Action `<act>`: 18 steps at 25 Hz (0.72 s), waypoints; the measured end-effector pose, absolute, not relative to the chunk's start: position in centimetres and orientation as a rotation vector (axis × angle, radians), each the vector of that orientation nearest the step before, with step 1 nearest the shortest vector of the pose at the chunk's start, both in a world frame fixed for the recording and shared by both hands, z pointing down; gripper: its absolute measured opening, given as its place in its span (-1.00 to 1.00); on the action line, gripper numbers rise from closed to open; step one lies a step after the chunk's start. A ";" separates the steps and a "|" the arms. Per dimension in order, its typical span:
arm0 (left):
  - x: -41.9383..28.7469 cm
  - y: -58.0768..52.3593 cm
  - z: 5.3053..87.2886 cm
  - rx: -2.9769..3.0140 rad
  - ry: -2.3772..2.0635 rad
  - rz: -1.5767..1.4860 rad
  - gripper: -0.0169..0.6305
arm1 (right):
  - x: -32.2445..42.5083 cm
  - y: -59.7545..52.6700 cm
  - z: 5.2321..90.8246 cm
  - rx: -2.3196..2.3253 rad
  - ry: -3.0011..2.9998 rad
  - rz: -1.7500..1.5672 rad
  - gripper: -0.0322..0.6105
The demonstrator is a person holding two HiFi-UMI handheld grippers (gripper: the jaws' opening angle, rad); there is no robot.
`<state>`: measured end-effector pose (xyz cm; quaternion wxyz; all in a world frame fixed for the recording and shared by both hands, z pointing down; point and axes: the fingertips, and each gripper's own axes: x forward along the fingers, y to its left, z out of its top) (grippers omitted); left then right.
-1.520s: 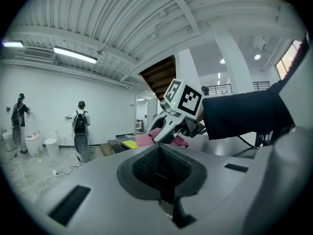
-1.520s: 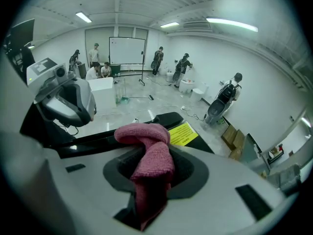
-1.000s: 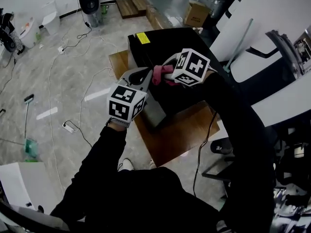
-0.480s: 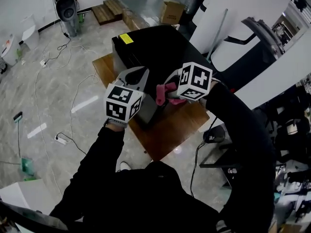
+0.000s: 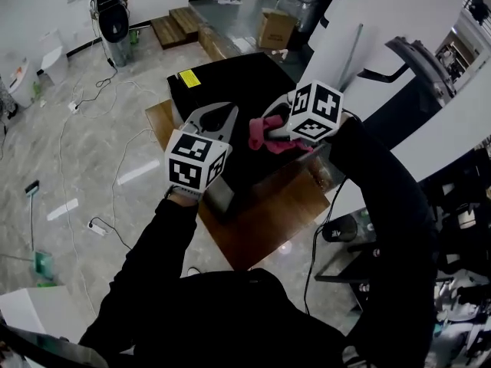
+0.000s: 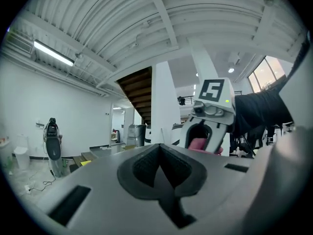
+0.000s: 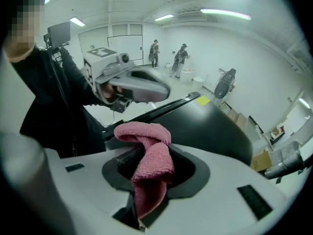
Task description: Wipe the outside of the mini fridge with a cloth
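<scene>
The black mini fridge (image 5: 230, 83) stands on a low wooden platform (image 5: 268, 213), with a yellow label (image 5: 189, 77) at its far left corner. My right gripper (image 5: 270, 126) is shut on a pink cloth (image 5: 265, 139), held at the fridge's top near its front right edge. In the right gripper view the cloth (image 7: 152, 163) is bunched between the jaws, above the fridge's dark surface (image 7: 210, 126). My left gripper (image 5: 217, 112) hovers beside it over the fridge's front left, shut with nothing held. The left gripper view shows its meeting jaws (image 6: 159, 151) and the right gripper (image 6: 208, 126).
Cables (image 5: 126, 156) trail over the grey floor at the left. A cardboard box (image 5: 276, 27) and wooden steps (image 5: 173, 25) lie behind the fridge. A standing appliance (image 5: 111, 18) is at the back left. White furniture and a chair (image 5: 414, 67) crowd the right. Two people (image 7: 178, 58) stand far off.
The right gripper has dragged the cloth across the fridge top, from its middle toward the front right edge. The left gripper keeps its place beside it. The head view has shifted.
</scene>
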<state>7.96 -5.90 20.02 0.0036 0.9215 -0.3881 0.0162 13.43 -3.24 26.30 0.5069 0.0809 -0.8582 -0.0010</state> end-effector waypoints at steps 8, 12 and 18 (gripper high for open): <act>13.9 -14.5 18.3 2.870 -1.290 0.083 -0.93 | 17.9 -23.1 24.2 0.438 -2.087 -0.150 -0.47; 14.8 -18.0 19.4 2.805 -1.363 0.130 -0.93 | 18.7 -31.3 26.4 0.506 -2.092 -0.166 -0.47; 16.0 -20.5 21.0 2.788 -1.383 0.209 -0.93 | 19.6 -39.7 29.5 0.669 -2.029 -0.237 -0.47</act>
